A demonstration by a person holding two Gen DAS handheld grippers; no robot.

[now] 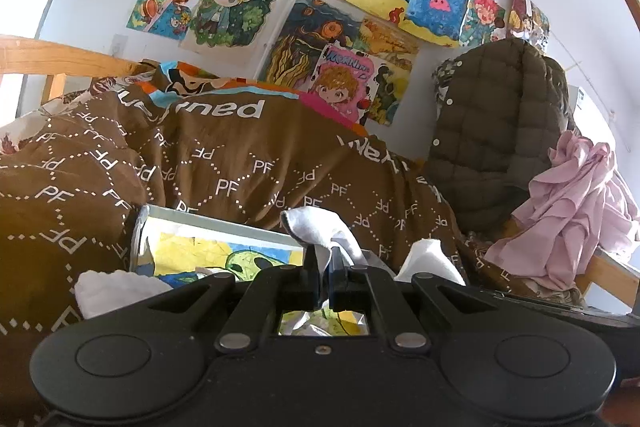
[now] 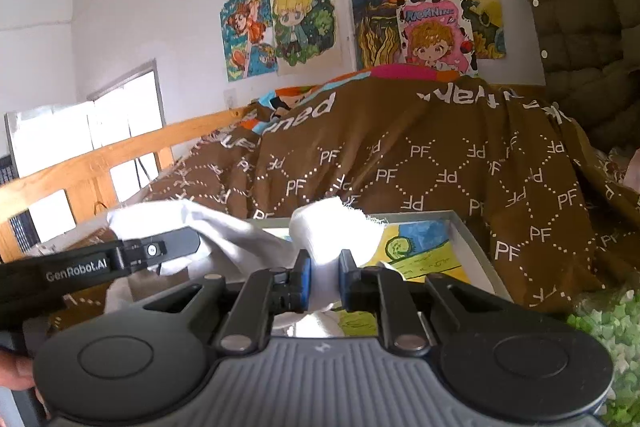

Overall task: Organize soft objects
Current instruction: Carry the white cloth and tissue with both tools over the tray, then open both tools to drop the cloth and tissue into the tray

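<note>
Bedding first: I see a brown PF-patterned quilt (image 2: 420, 163) behind a grey-rimmed picture tray (image 2: 474, 247). Above the tray, my right gripper (image 2: 323, 277) pinches a white soft cloth (image 2: 332, 231); my left gripper (image 1: 325, 275) pinches its other end.

A white sock (image 1: 320, 227) sits above a tray (image 1: 224, 227) on the bed. The blanket (image 1: 240, 167) lies behind the tray, at twelve o'clock. A puffy jacket (image 1: 496, 131) and a cloth (image 1: 568, 211) sit at two o'clock.
</note>
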